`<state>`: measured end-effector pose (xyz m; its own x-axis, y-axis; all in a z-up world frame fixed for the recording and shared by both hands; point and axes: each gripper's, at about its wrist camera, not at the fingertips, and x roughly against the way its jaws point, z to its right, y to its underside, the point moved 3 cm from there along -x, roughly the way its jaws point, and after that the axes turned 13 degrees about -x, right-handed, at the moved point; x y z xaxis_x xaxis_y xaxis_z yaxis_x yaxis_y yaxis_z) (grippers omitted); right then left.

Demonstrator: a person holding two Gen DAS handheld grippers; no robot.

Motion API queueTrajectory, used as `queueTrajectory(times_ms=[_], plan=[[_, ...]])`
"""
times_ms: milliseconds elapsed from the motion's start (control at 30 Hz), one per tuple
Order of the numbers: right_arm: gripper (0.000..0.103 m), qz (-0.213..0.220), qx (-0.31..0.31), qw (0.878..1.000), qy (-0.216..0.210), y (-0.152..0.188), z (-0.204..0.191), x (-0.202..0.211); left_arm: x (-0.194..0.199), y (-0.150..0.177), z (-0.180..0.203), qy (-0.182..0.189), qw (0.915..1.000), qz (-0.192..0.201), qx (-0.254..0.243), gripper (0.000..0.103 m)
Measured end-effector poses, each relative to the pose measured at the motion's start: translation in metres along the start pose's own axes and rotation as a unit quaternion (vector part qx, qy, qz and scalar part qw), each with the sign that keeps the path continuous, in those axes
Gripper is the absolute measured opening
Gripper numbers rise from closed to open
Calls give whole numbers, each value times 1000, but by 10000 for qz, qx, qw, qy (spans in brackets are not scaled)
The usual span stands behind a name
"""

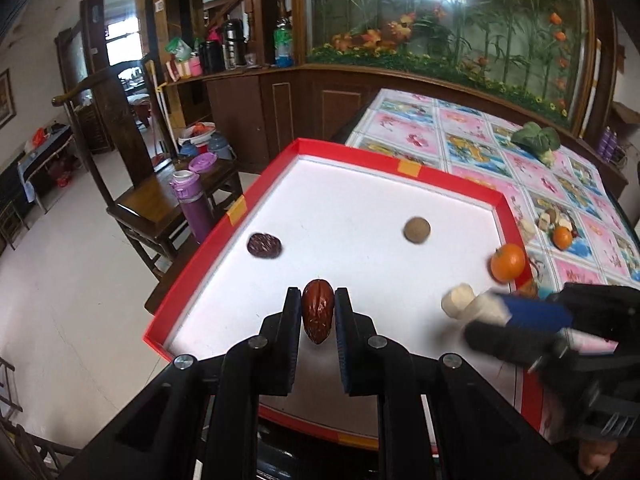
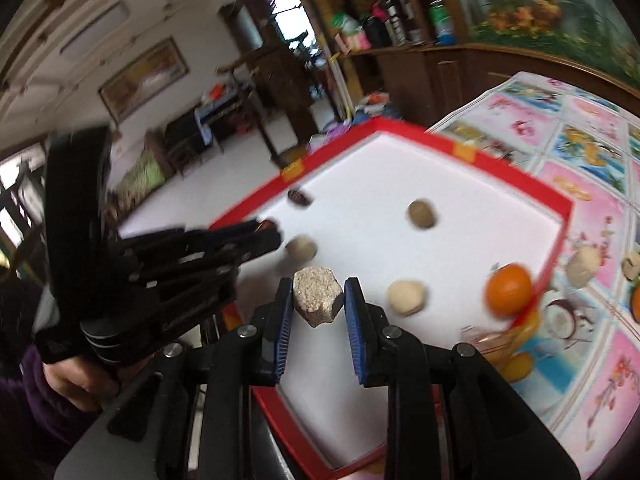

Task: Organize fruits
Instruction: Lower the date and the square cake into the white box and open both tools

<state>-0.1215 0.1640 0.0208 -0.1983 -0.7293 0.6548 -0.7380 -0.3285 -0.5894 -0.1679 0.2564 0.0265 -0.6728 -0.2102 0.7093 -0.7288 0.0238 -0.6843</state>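
Observation:
My left gripper (image 1: 318, 296) is shut on a red-brown date (image 1: 318, 314) just above the near part of the red-rimmed white tray (image 1: 408, 168). On the tray floor lie a dark date (image 1: 264, 245), a brown ball (image 1: 417, 230), an orange (image 1: 507, 262) by the right rim and a cream piece (image 1: 456, 300). My right gripper (image 2: 319, 284) is shut on a pale speckled chunk (image 2: 318, 302) over the tray's near edge (image 2: 280, 416). It shows blurred in the left wrist view as the right gripper (image 1: 486, 314). The left gripper (image 2: 272, 236) hovers to its left.
The tray rests on a flowered tablecloth (image 1: 468, 132) carrying a green vegetable (image 1: 536, 140) and more fruit pieces (image 1: 558, 230) beyond the right rim. A wooden chair (image 1: 160, 208) with a purple flask (image 1: 192, 204) stands left of the table. A hand (image 2: 76, 380) holds the left gripper.

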Motion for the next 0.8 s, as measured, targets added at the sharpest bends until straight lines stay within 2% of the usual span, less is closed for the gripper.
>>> queueTrajectory(times_ms=[133,300,467,633,700,767,800], plan=[[28,-238,210,9992,263,8,-1,-13,-4,5,0,-29,9999,-145,-72,15],[28,-363,339,9982,334,13,3,-20,-9,12,2,5,9993,-331,-151,15],[28,-495,373,9975,336,14,4,-25,-17,15,13,224,9982,-497,-237,15],[29,-563,539,9959,453,19,1,-25,-18,14,13,189,9982,-526,-234,15],[33,-637,672,9944,513,21,-2,-25,-17,14,14,135,9981,-555,-234,16],[45,-686,614,9950,393,20,-1,-20,-18,14,16,69,9980,-586,-229,18],[47,-662,581,9955,355,20,-1,-17,-18,13,15,21,9979,-608,-201,27]])
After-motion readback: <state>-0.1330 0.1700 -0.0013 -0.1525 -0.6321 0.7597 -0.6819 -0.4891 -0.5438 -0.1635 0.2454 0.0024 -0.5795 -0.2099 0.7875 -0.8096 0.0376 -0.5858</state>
